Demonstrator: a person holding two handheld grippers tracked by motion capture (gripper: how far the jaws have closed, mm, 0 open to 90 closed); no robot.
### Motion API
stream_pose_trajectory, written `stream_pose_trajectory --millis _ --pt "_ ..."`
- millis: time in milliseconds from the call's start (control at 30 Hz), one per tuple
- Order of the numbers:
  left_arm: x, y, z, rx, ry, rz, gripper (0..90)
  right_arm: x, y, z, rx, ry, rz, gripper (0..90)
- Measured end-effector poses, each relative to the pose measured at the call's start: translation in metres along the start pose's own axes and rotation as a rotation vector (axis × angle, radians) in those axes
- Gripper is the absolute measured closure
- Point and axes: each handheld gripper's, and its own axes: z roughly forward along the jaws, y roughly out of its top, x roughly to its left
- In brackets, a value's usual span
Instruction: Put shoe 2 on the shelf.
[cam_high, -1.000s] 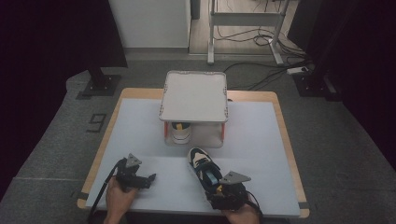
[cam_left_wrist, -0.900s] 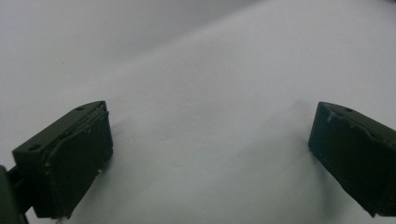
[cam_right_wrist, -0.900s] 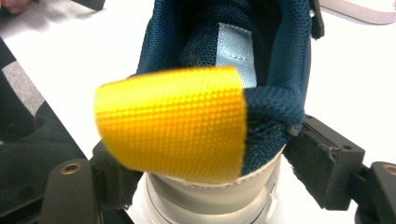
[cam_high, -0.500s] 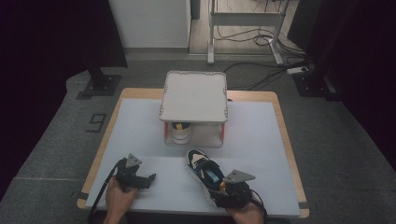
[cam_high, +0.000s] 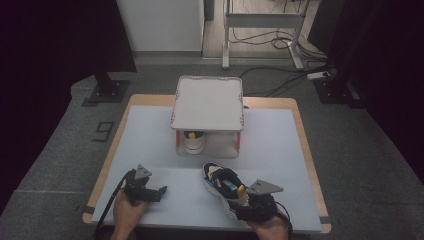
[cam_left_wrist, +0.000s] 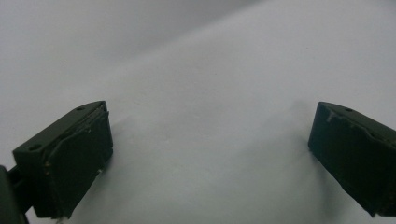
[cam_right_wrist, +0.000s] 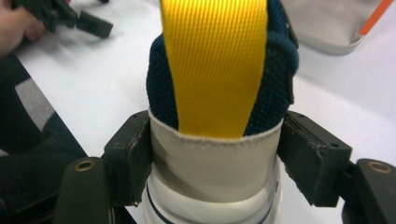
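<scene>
Sneaker lies on the pale worktop near its front edge, toe pointing toward the raised white tray stand. It has a cream heel, navy mesh collar and a yellow ribbed pull tab. The right hand-held gripper clamps its heel from both sides. The left hand-held gripper rests spread apart, gripping nothing.

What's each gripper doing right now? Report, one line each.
Left gripper: open, holding nothing, over the table.
Right gripper: shut on the sneaker at its heel.
</scene>
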Motion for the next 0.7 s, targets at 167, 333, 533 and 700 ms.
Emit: stream_pose_trajectory --millis 167,333,533,700 --pt "0.000 0.000 0.000 -0.001 0.001 0.000 0.0 -0.002 0.004 -0.006 -0.020 -0.009 0.003 30.6" --pt "0.000 0.000 0.000 -0.001 0.001 0.000 0.0 -0.005 0.000 -0.002 0.038 -0.024 -0.033 30.5" --pt "0.000 0.000 0.000 -0.001 0.001 0.000 0.0 -0.007 -0.010 0.015 0.064 -0.016 -0.036 25.7" --pt "0.000 0.000 0.000 -0.002 0.001 0.000 0.0 -0.011 -0.003 0.037 0.111 0.015 0.007 15.6"
